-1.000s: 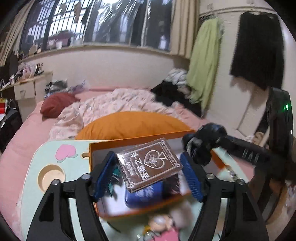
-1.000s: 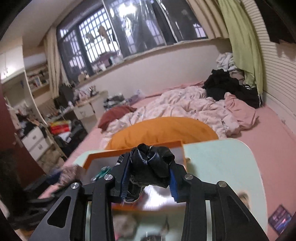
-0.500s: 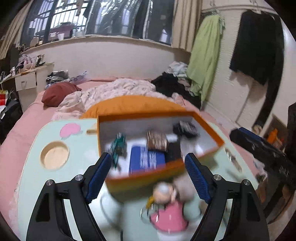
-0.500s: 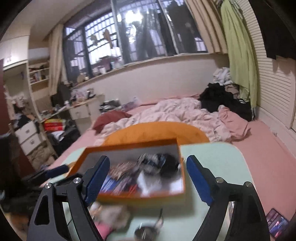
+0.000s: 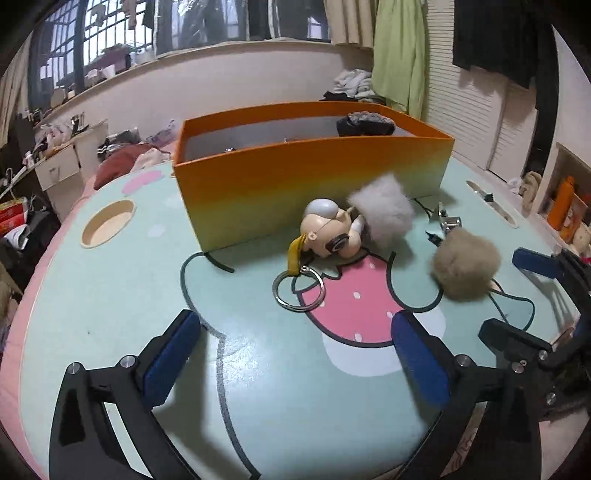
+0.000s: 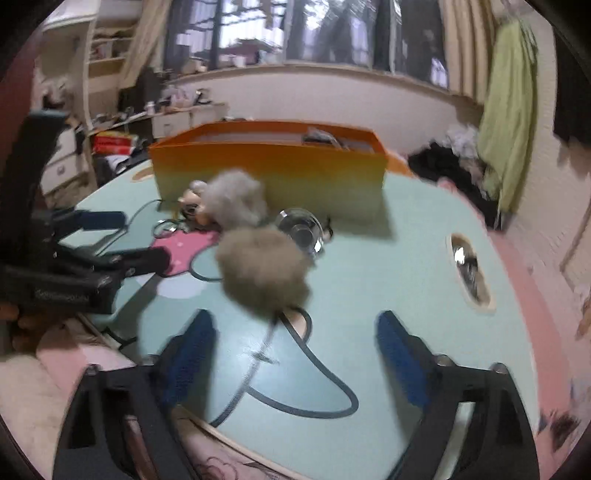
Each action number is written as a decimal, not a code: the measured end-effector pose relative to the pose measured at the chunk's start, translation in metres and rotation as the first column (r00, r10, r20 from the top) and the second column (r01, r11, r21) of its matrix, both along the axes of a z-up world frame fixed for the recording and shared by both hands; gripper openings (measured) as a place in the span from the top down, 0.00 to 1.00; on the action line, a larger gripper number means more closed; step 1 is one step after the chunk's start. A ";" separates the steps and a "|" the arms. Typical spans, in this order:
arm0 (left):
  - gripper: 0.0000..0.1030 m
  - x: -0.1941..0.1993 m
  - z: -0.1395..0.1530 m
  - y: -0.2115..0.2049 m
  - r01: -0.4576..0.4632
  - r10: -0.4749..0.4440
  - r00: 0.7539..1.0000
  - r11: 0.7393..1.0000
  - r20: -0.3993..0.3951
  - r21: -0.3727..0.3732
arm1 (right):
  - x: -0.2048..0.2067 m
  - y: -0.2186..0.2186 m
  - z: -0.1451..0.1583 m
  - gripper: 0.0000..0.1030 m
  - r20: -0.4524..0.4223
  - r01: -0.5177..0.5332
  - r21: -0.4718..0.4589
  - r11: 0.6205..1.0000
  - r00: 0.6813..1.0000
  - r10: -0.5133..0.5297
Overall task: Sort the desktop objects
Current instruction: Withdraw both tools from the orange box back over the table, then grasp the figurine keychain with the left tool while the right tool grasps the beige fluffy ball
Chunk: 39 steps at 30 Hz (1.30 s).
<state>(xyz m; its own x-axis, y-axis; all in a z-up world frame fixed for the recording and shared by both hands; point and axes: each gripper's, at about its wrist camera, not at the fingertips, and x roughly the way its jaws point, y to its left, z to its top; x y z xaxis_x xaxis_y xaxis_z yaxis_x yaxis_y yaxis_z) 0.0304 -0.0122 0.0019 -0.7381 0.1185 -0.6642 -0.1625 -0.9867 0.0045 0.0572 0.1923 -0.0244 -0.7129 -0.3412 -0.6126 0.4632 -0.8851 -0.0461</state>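
Two tongs, left [image 5: 295, 354] and right [image 6: 291, 354], just opened wide, nothing between | doll keychain [image 5: 328, 232] and brown pompom [image 5: 465, 266] on tabletop [image 5: 110, 314] before orange box [image 5: 310, 173] | judged: lined up for next pickups.

Ahead of the claw, barred windows [image 5: 110, 29] top a pale wall; green curtain [image 5: 399, 55] hangs right; cluttered desk [image 5: 59, 162] left.

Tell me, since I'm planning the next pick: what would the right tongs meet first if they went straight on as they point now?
Probably the brown pompom: it lies just ahead of the open, empty right tongs, a little left of their centre line. Its cord already runs between the fingers. Blur leaves depth uncertain.
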 end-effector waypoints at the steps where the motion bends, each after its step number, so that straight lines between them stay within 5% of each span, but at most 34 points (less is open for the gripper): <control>1: 0.00 0.000 -0.001 0.000 0.002 -0.002 1.000 1.000 -0.005 0.001 | -0.002 0.002 -0.001 0.00 -0.006 0.001 -0.005 1.000 1.000 -0.001; 16: 0.01 0.002 0.001 0.002 0.008 -0.008 1.000 1.000 -0.016 0.000 | -0.002 0.001 0.003 0.00 -0.034 0.005 -0.020 1.000 0.999 -0.005; 19: 0.27 -0.002 0.008 0.004 0.018 -0.018 1.000 1.000 -0.023 -0.020 | -0.002 0.000 0.003 0.00 -0.034 0.004 -0.023 1.000 0.999 -0.005; 27: 0.29 -0.026 0.032 0.022 0.082 -0.083 0.996 0.996 -0.045 -0.027 | -0.002 0.000 0.003 0.00 -0.034 0.005 -0.022 1.000 0.999 -0.005; 31: 0.55 -0.044 0.030 0.034 0.114 -0.113 0.993 0.991 0.024 -0.067 | -0.002 0.000 0.003 0.00 -0.034 0.005 -0.023 1.000 0.999 -0.006; 39: 0.59 -0.038 0.021 0.034 0.156 -0.154 0.987 0.986 0.045 -0.062 | -0.002 0.000 0.003 0.00 -0.034 0.005 -0.023 1.000 0.999 -0.006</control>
<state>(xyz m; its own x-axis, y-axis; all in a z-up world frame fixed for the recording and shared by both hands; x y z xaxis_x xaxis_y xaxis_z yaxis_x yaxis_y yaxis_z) -0.0078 0.0223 0.0228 -0.6871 0.1848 -0.7026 -0.3149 -0.9473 0.0587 0.0554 0.1921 -0.0215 -0.7353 -0.3508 -0.5799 0.4570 -0.8885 -0.0420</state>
